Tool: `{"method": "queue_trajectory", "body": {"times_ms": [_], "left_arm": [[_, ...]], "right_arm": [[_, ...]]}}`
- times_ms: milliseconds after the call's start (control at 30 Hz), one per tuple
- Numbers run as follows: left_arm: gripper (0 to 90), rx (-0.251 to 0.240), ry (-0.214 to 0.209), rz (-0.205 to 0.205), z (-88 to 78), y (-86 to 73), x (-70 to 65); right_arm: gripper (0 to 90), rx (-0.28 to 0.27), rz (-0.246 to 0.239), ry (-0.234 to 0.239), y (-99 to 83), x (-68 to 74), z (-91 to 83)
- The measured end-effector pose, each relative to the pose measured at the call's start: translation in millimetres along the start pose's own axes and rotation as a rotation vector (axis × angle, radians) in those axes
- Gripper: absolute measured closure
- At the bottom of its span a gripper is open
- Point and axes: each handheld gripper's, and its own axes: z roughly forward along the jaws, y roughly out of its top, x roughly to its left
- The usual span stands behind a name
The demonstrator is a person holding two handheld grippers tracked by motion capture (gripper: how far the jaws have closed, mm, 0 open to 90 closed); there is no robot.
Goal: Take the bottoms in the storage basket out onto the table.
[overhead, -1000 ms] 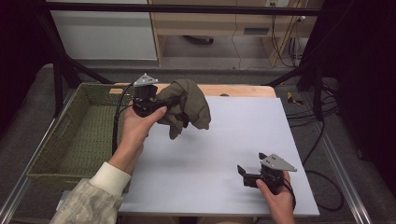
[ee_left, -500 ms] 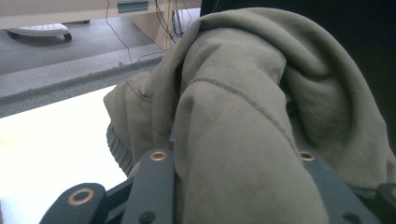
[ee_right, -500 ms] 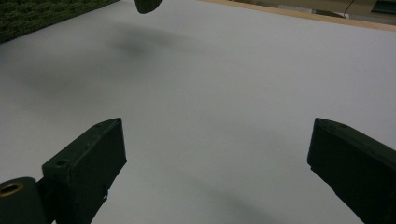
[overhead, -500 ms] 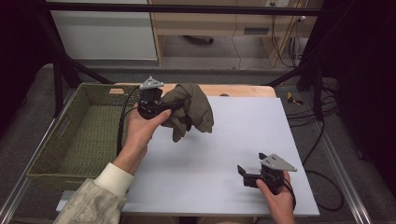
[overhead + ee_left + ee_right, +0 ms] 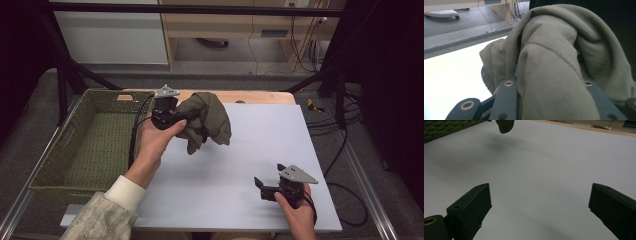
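Note:
An olive-green bundled garment (image 5: 207,122) hangs above the white table top (image 5: 260,150) at the back left, held up by my left gripper (image 5: 187,117), whose jaws are shut on its bunched cloth. In the left gripper view the thick fabric (image 5: 554,65) bulges between the two jaws. A dangling cuff of the garment (image 5: 504,126) shows at the top of the right gripper view, clear of the table. My right gripper (image 5: 261,186) rests low near the front right edge, jaws wide open with nothing between them (image 5: 540,205).
A green woven basket (image 5: 75,145) stands at the left side of the table, beside the held garment. A wooden board edge (image 5: 255,96) runs along the table's back. Cables (image 5: 345,120) lie on the floor at the right.
The left hand has carried the garment slightly right and up over the table's back left. The right gripper has stayed put.

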Motion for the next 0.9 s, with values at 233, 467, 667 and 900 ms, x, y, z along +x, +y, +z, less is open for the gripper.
{"method": "queue_trajectory", "body": {"times_ms": [233,467,667,900], "left_arm": [[66.3,0.005,-0.013,-0.021,6.3,-8.2,2.3],[66.3,0.013,-0.025,-0.032,14.7,-13.6,-0.6],[66.3,0.015,-0.049,-0.022,21.6,-13.9,-8.0],[66.2,0.019,-0.047,-0.019,29.0,-11.5,-14.3]], "right_arm": [[4.8,0.003,0.002,0.003,-0.4,0.7,1.6],[4.7,0.002,0.006,0.000,-1.0,-0.8,1.3],[4.7,0.002,0.003,0.000,-0.3,0.6,2.1],[4.7,-0.007,0.005,-0.007,0.2,-0.8,-0.9]]}}
